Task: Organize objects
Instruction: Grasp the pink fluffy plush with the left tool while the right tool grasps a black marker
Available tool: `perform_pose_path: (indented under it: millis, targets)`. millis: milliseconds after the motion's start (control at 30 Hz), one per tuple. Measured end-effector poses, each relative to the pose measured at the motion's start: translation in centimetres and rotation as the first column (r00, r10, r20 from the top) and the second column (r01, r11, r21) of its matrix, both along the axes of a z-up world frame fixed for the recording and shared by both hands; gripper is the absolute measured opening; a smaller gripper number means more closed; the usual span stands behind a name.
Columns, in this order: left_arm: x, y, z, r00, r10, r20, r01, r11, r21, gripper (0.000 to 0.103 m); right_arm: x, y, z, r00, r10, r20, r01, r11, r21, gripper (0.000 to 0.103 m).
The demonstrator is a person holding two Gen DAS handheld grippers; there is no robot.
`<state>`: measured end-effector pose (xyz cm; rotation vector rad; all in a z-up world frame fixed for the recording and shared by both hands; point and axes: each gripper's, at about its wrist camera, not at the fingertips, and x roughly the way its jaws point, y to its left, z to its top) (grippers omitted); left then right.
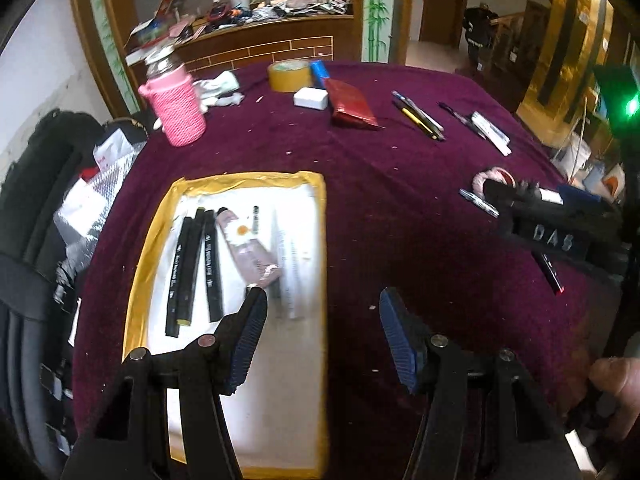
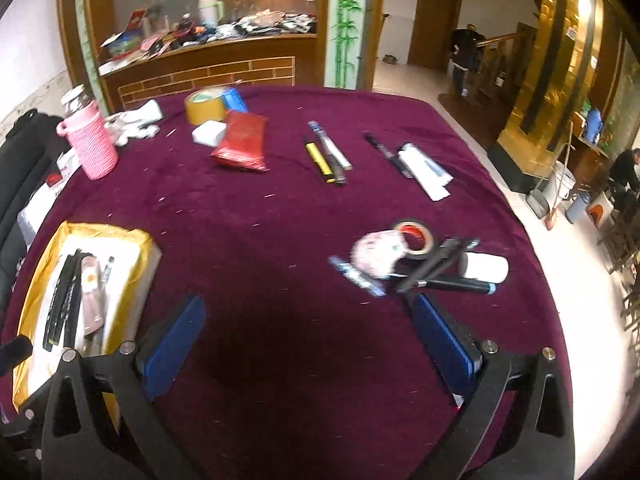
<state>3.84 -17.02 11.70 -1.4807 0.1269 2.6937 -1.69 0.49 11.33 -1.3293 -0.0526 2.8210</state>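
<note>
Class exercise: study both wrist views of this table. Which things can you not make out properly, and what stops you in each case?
- Printing on the black markers in the tray, left wrist view: too small and blurred.
- Pile by the tape roll, right wrist view: motion blur, items overlap.
- Red-tipped pen, left wrist view: upper end hidden behind the right gripper.
- Tray's near end, right wrist view: covered by the gripper frame.
</note>
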Motion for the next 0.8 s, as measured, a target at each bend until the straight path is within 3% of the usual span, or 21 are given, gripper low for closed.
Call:
perform_pose_path:
  millis: [333, 567, 700, 800]
  targets:
    - [0.7, 7.3, 0.8, 1.000, -0.012, -0.005, 0.012, 0.999, -0.049, 0.053, -1.2, 8.4, -0.7, 0.999, 0.019, 0.041, -0.017, 0.998, -0.054, 0.103]
    - [0.7, 10.3, -0.1, 0.999, 0.009, 0.037, -0.008, 1.000, -0.015, 0.053, -2.4, 14.5, -2.1, 0.994, -0.013, 0.107, 0.026, 0.993, -0.119, 0.103]
    - [0.6, 10.9, -1.0, 0.993, 0.030, 0.112, -0.043, 0.993, 0.113, 0.053, -3.7, 18.7, -2.6, 0.989, -0.009, 0.148, 0.047, 0.964, -0.262, 0.103]
    - [0.9, 11.7, -1.6, 0.990, 0.039, 0.134, -0.056, 0.991, 0.121, 0.053, -5.0, 21.9, -3.5, 0.977, 0.015, 0.212, 0.084, 0.888, -0.452, 0.103]
